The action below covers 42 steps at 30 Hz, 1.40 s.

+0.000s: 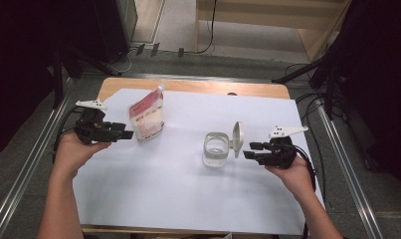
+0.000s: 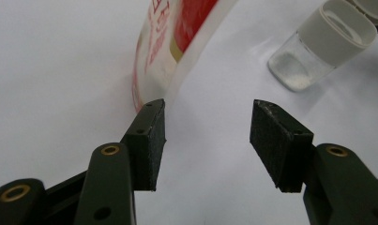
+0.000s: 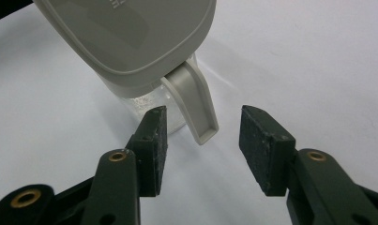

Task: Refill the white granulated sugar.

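A red and white pouch stands at the left of the white sheet. My left gripper is open just left of it; in the left gripper view the pouch rises right beyond the left jaw, and my left gripper holds nothing. A clear jar with its hinged white lid flipped open stands at the centre right. My right gripper is open just right of the lid. In the right gripper view the lid and its tab sit just ahead of my right gripper.
The white sheet covers most of a wooden table. Metal rails run along both sides. Black stands and cables lie on the floor beyond the table's far edge.
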Each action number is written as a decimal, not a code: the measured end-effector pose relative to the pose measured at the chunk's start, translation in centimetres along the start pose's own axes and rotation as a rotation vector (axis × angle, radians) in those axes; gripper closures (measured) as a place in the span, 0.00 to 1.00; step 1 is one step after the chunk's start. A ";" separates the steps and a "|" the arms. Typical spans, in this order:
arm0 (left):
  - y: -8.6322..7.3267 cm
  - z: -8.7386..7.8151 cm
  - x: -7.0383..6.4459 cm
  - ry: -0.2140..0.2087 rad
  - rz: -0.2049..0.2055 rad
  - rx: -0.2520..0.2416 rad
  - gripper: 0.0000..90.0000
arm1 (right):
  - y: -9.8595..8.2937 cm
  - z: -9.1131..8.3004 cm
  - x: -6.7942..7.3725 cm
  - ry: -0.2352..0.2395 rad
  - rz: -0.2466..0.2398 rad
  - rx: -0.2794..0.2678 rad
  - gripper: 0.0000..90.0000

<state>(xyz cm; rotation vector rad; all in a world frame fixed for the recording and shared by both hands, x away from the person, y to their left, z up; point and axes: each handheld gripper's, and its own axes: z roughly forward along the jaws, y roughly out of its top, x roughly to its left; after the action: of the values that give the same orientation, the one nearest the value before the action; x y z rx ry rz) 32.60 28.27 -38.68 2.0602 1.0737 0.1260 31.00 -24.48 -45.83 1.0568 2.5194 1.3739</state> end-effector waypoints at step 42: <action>4.1 3.5 -0.2 0.045 -0.023 -0.017 1.00 | -1.4 -1.7 3.4 0.020 -0.052 -0.014 0.52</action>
<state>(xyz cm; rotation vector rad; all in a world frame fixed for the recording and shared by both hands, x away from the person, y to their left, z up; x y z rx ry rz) 36.60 24.67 -38.19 2.0373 1.1200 0.1702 27.01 -24.10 -45.12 0.9730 2.5289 1.3930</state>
